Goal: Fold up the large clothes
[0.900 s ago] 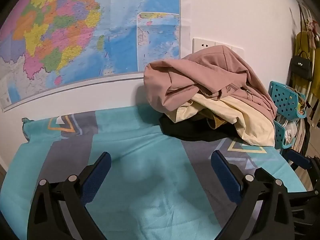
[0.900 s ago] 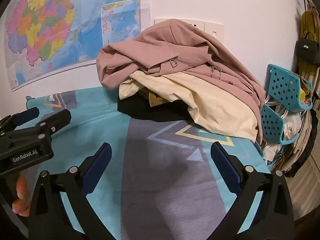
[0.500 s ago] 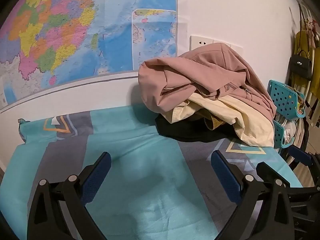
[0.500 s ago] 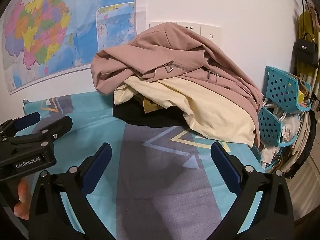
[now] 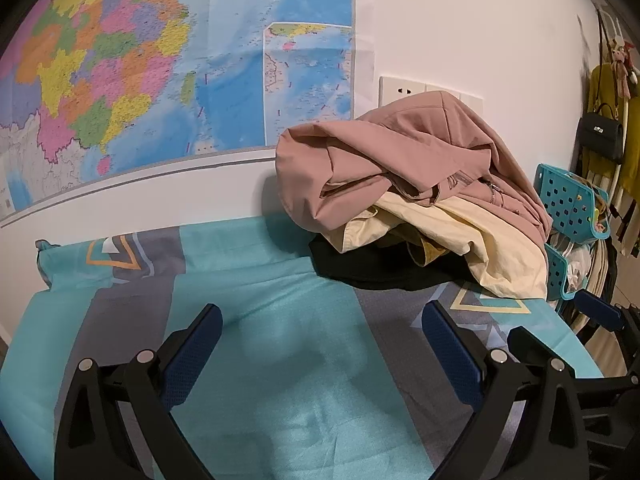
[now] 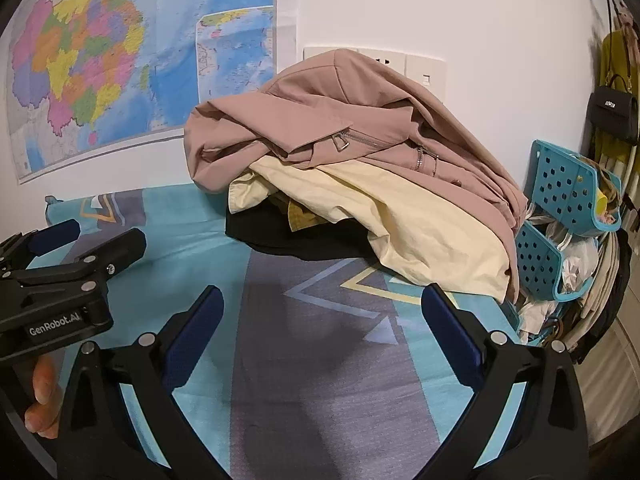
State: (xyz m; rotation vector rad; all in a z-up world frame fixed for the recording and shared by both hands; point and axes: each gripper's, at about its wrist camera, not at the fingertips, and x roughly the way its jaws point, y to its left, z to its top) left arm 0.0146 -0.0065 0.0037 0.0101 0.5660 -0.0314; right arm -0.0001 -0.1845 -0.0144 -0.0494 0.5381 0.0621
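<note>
Far left, a glossy paper wall map [image 5: 168, 80], creased, pinned to the white wall; below it the bench [image 5: 280, 400], covered by a woven cloth in teal and grey blocks with outlined triangles, slightly rumpled.

Left tongs [image 5: 320, 344] released, jaws spread wide, nothing between the blue dimpled pads; they hang over bare teal cloth. From the right wrist view they show at the left edge, held by a hand [image 6: 40, 396] of which only fingers are seen.

Right tongs [image 6: 320, 320] likewise released and empty, over the grey stripe, short of the clothes.

Clothes pile [image 6: 352, 184] at the back of the bench against the wall, heaped and unfolded: on top a dusty-pink jacket [image 5: 400, 160], smooth matte fabric, metal zip pull and rings; under it a cream garment [image 6: 420, 240], soft and crumpled; a mustard scrap [image 6: 300, 216] peeping out; at the bottom a black garment [image 5: 380, 268], flat.

Right of the bench, a teal perforated plastic basket rack [image 6: 568, 184], two tiers, holding pale crumpled items, kind unclear; beyond, a black handbag [image 5: 602, 136] hanging on the wall.
</note>
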